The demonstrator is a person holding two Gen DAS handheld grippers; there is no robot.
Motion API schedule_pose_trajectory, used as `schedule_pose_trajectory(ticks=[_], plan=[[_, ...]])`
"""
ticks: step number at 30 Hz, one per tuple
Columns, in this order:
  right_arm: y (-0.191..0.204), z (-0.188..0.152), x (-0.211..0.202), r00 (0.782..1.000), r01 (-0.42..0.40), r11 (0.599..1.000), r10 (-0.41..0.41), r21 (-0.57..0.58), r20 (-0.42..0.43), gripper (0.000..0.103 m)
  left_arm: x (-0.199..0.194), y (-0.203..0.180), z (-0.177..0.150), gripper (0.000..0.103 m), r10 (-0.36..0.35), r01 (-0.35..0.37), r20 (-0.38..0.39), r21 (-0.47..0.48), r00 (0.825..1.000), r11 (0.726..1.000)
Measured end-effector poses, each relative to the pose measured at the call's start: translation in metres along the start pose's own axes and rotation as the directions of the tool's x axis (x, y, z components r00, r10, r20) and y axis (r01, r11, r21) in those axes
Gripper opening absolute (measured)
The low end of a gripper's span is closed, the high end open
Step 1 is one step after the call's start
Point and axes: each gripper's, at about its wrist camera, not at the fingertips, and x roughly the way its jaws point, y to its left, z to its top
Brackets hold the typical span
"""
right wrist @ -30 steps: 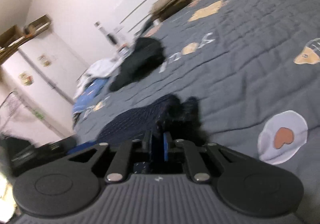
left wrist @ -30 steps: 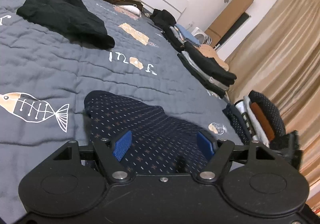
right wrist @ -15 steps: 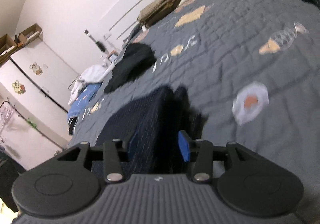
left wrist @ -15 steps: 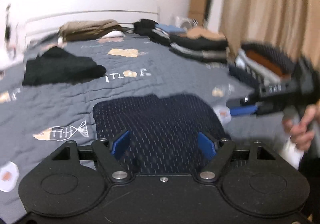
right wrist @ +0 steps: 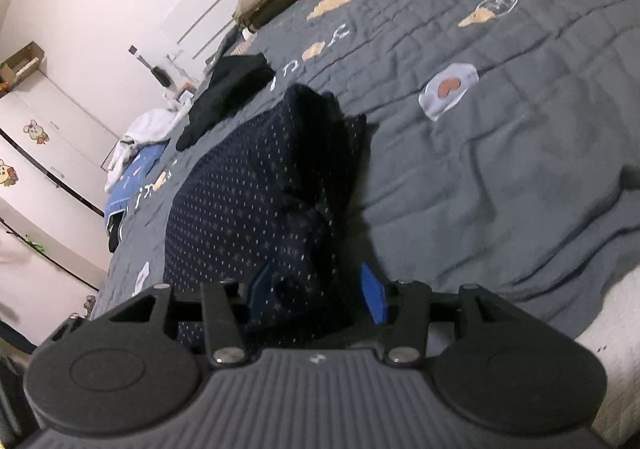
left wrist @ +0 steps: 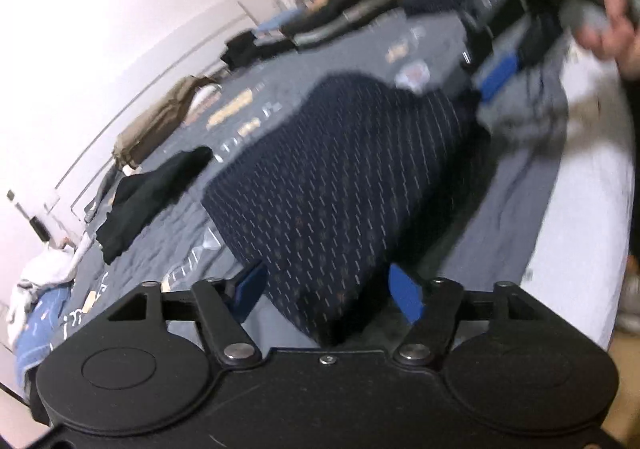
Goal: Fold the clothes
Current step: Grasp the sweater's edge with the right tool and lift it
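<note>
Both grippers (left wrist: 327,295) (right wrist: 316,295) spread | navy dotted garment (left wrist: 340,185) folded, bunched on quilt (right wrist: 500,137)

Two handheld black plastic claws, the left claw (left wrist: 326,295) smooth-bodied and the right claw (right wrist: 316,295) with a ribbed grey top, each carrying blue finger pads, two round discs and silver pivot screws.

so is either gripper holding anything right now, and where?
Nothing held. Left gripper and right gripper are both open, straddling the near edge of the navy patterned garment without clamping it.
</note>
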Motion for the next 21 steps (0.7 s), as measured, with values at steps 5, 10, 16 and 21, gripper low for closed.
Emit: schedule_pose_trajectory(ticks=[5, 10, 16, 21], plan=[[0.004, -0.006, 0.005, 1.0, -0.016, 1.0, 0.016, -0.016, -0.01, 0.014, 0.011, -0.004, -0.008, 0.026, 0.064, -0.064, 0.017, 0.051, 0.998, 0.997], [0.009, -0.005, -0.009, 0.992, -0.124, 0.992, 0.124, 0.005, 0.021, 0.009, 0.002, 0.012, -0.011, 0.009, 0.071, -0.072, 0.021, 0.022, 0.997, 0.997], [0.012, -0.012, 0.003, 1.0, -0.021, 0.998, 0.02, -0.054, -0.017, 0.009, 0.01, 0.027, -0.015, 0.014, 0.025, -0.027, -0.085, -0.029, 0.996, 0.999], [0.014, -0.019, 0.013, 0.997, 0.064, 0.992, -0.069, -0.106, -0.044, 0.013, 0.005, 0.039, -0.013, 0.033, -0.125, 0.105, -0.112, -0.167, 0.986, 0.98]])
